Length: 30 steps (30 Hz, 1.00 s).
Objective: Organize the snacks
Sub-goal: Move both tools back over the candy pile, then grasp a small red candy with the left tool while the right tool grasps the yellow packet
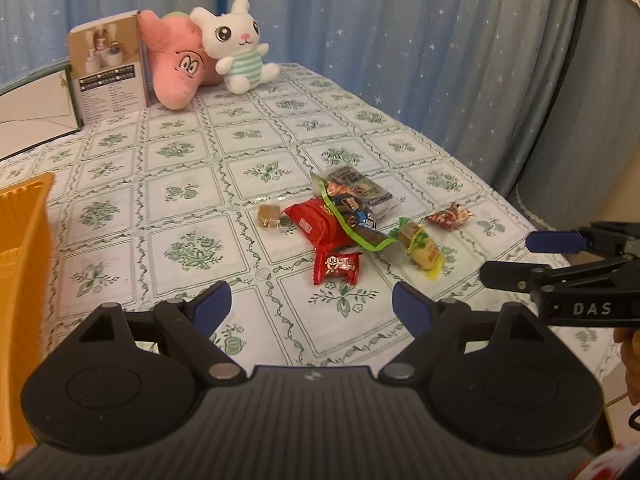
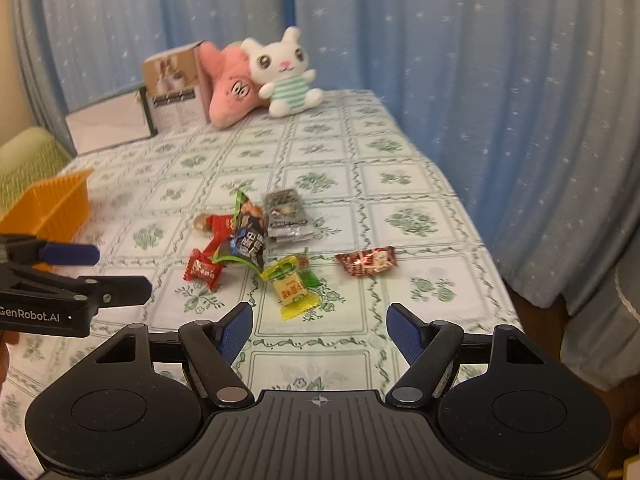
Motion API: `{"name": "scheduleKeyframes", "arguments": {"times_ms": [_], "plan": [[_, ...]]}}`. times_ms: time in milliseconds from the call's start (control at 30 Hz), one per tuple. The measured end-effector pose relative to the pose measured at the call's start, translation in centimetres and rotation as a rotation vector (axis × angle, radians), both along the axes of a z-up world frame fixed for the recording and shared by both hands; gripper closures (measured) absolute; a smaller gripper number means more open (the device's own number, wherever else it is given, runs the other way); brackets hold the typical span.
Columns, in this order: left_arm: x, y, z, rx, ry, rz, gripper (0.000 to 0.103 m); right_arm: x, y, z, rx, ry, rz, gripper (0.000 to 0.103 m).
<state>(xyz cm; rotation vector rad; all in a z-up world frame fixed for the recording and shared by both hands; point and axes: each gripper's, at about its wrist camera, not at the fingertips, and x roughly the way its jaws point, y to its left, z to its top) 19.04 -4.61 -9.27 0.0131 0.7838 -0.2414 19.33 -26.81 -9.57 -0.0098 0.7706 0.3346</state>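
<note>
A heap of wrapped snacks lies mid-table: a small red candy (image 1: 335, 265) (image 2: 202, 270), a larger red pack (image 1: 318, 220), a green-edged dark bag (image 2: 244, 236), a silver-grey packet (image 1: 356, 186) (image 2: 286, 216), a yellow candy (image 1: 424, 254) (image 2: 294, 290), a clear-wrapped brown sweet (image 1: 269, 216) and a red foil candy (image 1: 450, 216) (image 2: 366, 260) lying apart on the right. My left gripper (image 1: 311, 305) hovers open just short of the small red candy, nothing between its fingers. My right gripper (image 2: 319, 328) is open and empty before the yellow candy. An orange basket (image 1: 24, 248) (image 2: 52, 204) stands at the left.
At the table's far end sit a white bunny plush (image 1: 240, 46), a pink plush (image 1: 176, 62), a cardboard box (image 1: 108, 70) and a white envelope-like sheet (image 2: 110, 124). Blue star curtains hang close behind and along the right edge. Patterned tablecloth (image 1: 180, 200) lies bare around the heap.
</note>
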Motion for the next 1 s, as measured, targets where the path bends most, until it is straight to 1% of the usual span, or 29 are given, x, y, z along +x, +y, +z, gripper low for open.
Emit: {"name": "scheduleKeyframes", "arguments": {"times_ms": [33, 67, 133, 200, 300, 400, 433, 467, 500, 533, 567, 700, 767, 833, 900, 933, 967, 1000], "plan": [[0.3, 0.0, -0.2, 0.005, 0.001, -0.004, 0.017, 0.4, 0.2, -0.4, -0.008, 0.001, 0.013, 0.035], [0.6, 0.0, -0.6, 0.01, 0.002, -0.011, 0.017, 0.8, 0.6, -0.8, -0.019, 0.003, 0.026, 0.041], [1.2, 0.1, -1.0, 0.012, 0.005, -0.018, 0.017, 1.6, 1.2, -1.6, -0.034, 0.007, 0.046, 0.044], [1.8, 0.2, -1.4, 0.01, 0.01, -0.026, 0.017, 2.4, 1.7, -2.2, -0.038, 0.01, 0.062, 0.051], [2.6, 0.4, -2.0, 0.002, 0.016, -0.028, 0.017, 3.6, 2.7, -2.9, -0.062, 0.01, 0.085, 0.058], [3.2, 0.3, -2.5, 0.013, 0.025, -0.047, 0.021, 4.4, 3.5, -3.6, -0.095, 0.006, 0.115, 0.061], [3.4, 0.2, -2.7, 0.016, 0.026, -0.056, 0.025, 4.7, 3.7, -3.8, -0.108, 0.008, 0.119, 0.062], [3.5, 0.2, -2.8, 0.016, 0.027, -0.065, 0.027, 4.8, 3.9, -4.0, -0.12, 0.01, 0.12, 0.066], [3.7, 0.1, -2.9, 0.014, 0.03, -0.07, 0.027, 5.0, 3.9, -4.2, -0.124, 0.014, 0.122, 0.073], [4.0, 0.1, -3.1, 0.01, 0.032, -0.073, 0.028, 5.0, 3.9, -4.3, -0.119, 0.014, 0.123, 0.076], [4.2, 0.0, -3.1, 0.004, 0.031, -0.077, 0.028, 5.0, 3.9, -4.3, -0.116, 0.015, 0.122, 0.081], [4.9, -0.7, -3.3, -0.013, 0.033, -0.098, 0.031, 4.8, 3.8, -4.1, -0.112, 0.011, 0.103, 0.081], [5.2, -1.3, -3.3, -0.005, 0.03, -0.111, 0.036, 4.6, 3.5, -4.0, -0.099, 0.018, 0.087, 0.081], [5.3, -2.0, -3.4, 0.015, 0.02, -0.113, 0.039, 4.3, 3.1, -4.0, -0.082, 0.027, 0.074, 0.081], [5.2, -2.7, -3.5, 0.045, 0.008, -0.112, 0.047, 3.9, 2.8, -3.8, -0.068, 0.033, 0.06, 0.081], [5.1, -3.0, -3.6, 0.059, 0.003, -0.111, 0.054, 3.8, 2.6, -3.8, -0.061, 0.037, 0.055, 0.081], [5.1, -3.2, -3.7, 0.063, 0.002, -0.112, 0.057, 3.6, 2.5, -3.7, -0.058, 0.039, 0.052, 0.081], [5.0, -3.3, -3.8, 0.066, 0.001, -0.109, 0.057, 3.5, 2.5, -3.7, -0.058, 0.038, 0.049, 0.081]]}}
